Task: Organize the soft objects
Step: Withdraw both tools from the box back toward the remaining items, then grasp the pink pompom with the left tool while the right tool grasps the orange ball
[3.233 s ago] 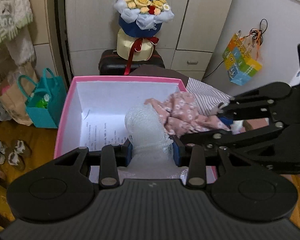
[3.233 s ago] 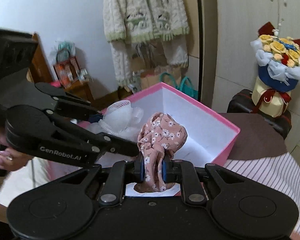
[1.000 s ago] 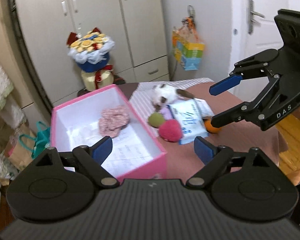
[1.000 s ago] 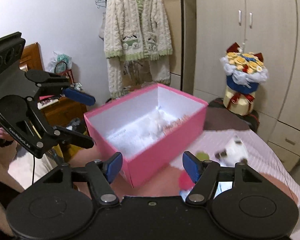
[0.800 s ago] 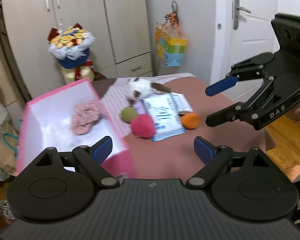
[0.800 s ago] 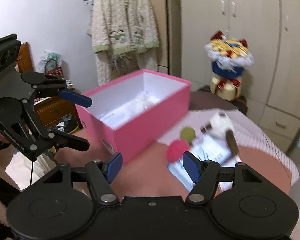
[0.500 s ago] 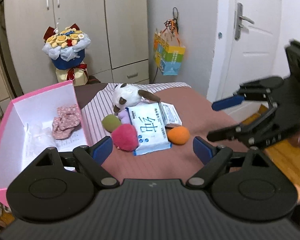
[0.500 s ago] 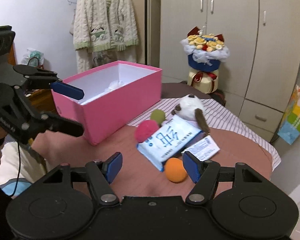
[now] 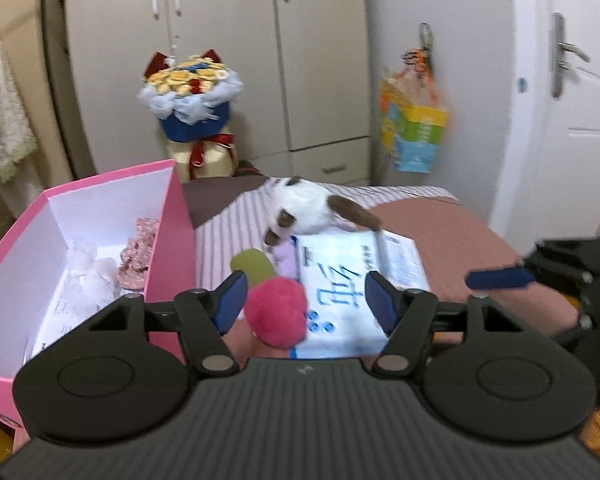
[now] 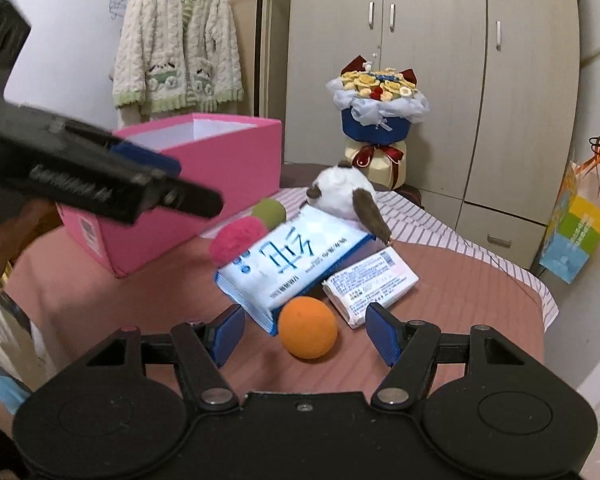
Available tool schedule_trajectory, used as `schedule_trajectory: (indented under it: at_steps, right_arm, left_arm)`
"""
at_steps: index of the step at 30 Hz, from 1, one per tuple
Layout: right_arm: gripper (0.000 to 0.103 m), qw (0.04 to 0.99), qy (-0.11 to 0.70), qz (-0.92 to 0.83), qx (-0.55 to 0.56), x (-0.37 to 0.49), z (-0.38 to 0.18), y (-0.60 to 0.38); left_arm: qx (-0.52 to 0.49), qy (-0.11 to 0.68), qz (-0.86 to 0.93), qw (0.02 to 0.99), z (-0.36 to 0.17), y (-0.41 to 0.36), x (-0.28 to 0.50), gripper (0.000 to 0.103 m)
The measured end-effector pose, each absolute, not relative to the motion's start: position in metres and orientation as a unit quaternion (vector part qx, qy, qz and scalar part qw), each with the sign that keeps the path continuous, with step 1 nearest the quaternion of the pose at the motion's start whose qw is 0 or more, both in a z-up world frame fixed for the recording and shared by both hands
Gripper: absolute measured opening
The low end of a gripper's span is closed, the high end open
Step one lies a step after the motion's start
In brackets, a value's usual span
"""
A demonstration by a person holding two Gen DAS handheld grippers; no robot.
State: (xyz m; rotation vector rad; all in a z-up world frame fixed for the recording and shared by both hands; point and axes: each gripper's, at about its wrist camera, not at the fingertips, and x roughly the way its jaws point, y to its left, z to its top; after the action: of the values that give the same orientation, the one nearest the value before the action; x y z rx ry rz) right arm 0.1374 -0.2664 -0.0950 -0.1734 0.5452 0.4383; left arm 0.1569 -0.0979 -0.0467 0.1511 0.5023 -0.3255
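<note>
My left gripper hangs low over the brown table, its jaws closing. A pink pompom ball lies between them, close to the left pad and well clear of the right one. Behind it are a green ball, a blue-and-white tissue pack and a white-and-brown plush toy. The pink box on the left holds a floral cloth and a white mesh piece. My right gripper is open, with an orange ball on the table between its pads, touching neither.
A small wrapped tissue pack lies right of the orange ball. A flower bouquet stands behind the table, a cardigan hangs at the back left, and a paper bag hangs at the right. The blurred left gripper crosses the right wrist view.
Both grippers have swung away from the pink box and sunk toward the table. The left jaws have narrowed around the pink ball. The orange ball now sits between the right pads.
</note>
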Motion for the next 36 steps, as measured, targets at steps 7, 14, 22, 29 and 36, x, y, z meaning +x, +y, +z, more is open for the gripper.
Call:
schedule_trajectory:
  at_steps: [7,14,22,29,36]
  right_arm:
    - [0.071,0.939,0.261,0.203,-0.09,0.145,-0.11,-0.263]
    - [0.066,0.946,0.258,0.186,-0.057,0.149,-0.114,-0.268]
    - [0.059,0.943,0.272,0.187,-0.039,0.153,-0.12,-0.266]
    - [0.054,0.937,0.289,0.191,-0.041,0.157,-0.124,-0.259]
    - [0.043,0.935,0.299,0.187,-0.042,0.16,-0.13,-0.257]
  left_arm:
    - [0.04,0.231,-0.113,0.966,-0.061,-0.109,0.18,0.051]
    - [0.007,0.244,-0.056,0.968,-0.085,-0.112,0.197,0.043]
    - [-0.015,0.253,-0.025,0.967,-0.101,-0.106,0.203,0.043]
    - [-0.065,0.292,-0.021,0.954,-0.113,-0.099,0.214,0.045]
    - [-0.07,0.293,-0.023,0.953,-0.119,-0.1,0.216,0.043]
